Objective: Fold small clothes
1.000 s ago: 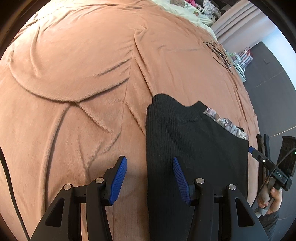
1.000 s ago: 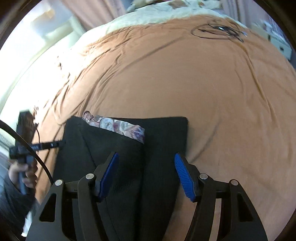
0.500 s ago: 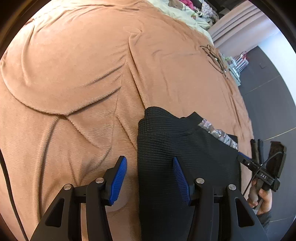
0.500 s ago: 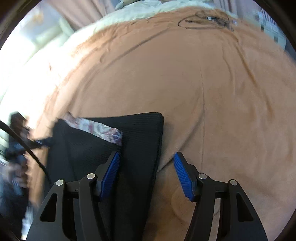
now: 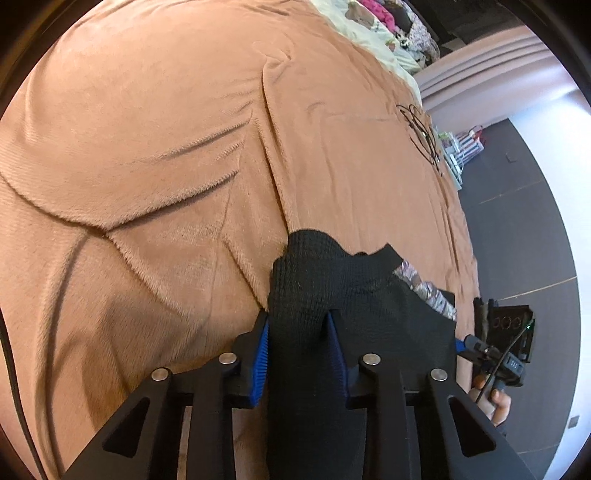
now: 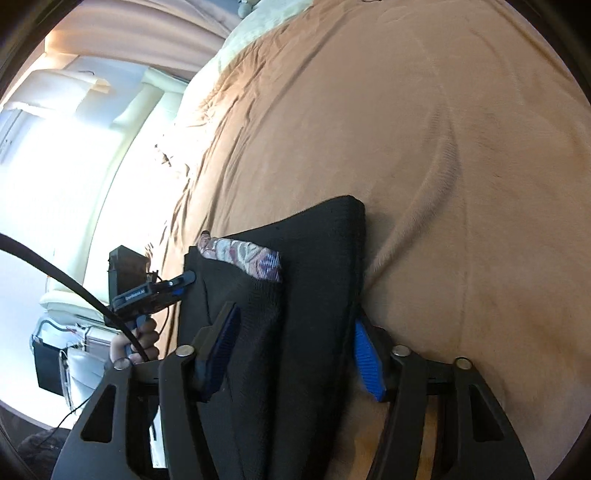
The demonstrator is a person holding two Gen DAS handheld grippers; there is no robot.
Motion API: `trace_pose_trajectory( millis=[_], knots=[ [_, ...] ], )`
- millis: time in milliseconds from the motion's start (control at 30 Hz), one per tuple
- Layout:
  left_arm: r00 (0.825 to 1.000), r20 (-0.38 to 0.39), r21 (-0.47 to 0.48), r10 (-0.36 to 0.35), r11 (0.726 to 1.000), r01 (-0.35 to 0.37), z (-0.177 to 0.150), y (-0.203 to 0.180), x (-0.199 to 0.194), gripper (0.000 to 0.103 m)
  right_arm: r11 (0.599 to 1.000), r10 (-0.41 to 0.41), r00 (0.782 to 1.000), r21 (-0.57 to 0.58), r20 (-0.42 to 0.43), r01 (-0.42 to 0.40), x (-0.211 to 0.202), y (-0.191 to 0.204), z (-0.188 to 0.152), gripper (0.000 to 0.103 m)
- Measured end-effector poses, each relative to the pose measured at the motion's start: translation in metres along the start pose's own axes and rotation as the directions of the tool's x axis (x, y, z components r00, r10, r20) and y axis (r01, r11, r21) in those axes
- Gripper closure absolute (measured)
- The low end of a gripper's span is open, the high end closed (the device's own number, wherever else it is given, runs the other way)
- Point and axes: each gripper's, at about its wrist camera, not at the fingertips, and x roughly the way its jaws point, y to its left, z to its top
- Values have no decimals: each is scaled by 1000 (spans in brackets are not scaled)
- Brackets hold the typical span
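Observation:
A small black knit garment with a patterned inner lining lies folded on the brown blanket. My left gripper is shut on the garment's left edge, which bunches up between the blue pads. In the right wrist view my right gripper straddles the right edge of the garment, its jaws still apart with cloth between them. The lining shows there too. The left gripper appears at the garment's far side in the right wrist view, and the right gripper at the edge of the left wrist view.
The blanket covers a bed with deep creases. A black cable coil lies far across the blanket. Pale bedding and clothes are at the far end. A dark floor lies beyond the bed's edge. A bright window is on the left.
My left gripper has closed on the garment's left edge and bunched it up. My right gripper has moved in over the right edge, narrowing, and the cloth there has lifted.

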Motion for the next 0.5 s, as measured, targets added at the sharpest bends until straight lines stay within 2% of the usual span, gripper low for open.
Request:
trace_pose_trajectory(
  millis=[67, 167, 200, 300, 367, 500],
  knots=[
    [1000, 2, 8, 4, 1000, -4, 2, -1, 2, 73, 1000, 7, 1000, -6, -8, -7, 8, -1, 8, 63],
    [1000, 3, 17, 10, 1000, -10, 5, -4, 6, 74, 1000, 5, 999, -14, -32, -6, 24, 3, 16, 68],
    [1000, 5, 17, 10, 1000, -10, 6, -5, 8, 74, 1000, 0, 999, -22, -36, -1, 29, 4, 20, 73],
    [1000, 6, 26, 25, 999, -25, 8, -6, 9, 82, 999, -35, 999, -28, -32, 34, 29, 7, 26, 83],
    [1000, 8, 47, 30, 998, -31, 9, -11, 6, 91, 998, -50, 999, -34, -20, 49, 27, 15, 25, 87],
    [999, 39, 81, 7, 997, -10, 7, -23, -9, 92, 996, -63, 998, -61, 28, 65, 12, 34, 14, 91]
  ],
)
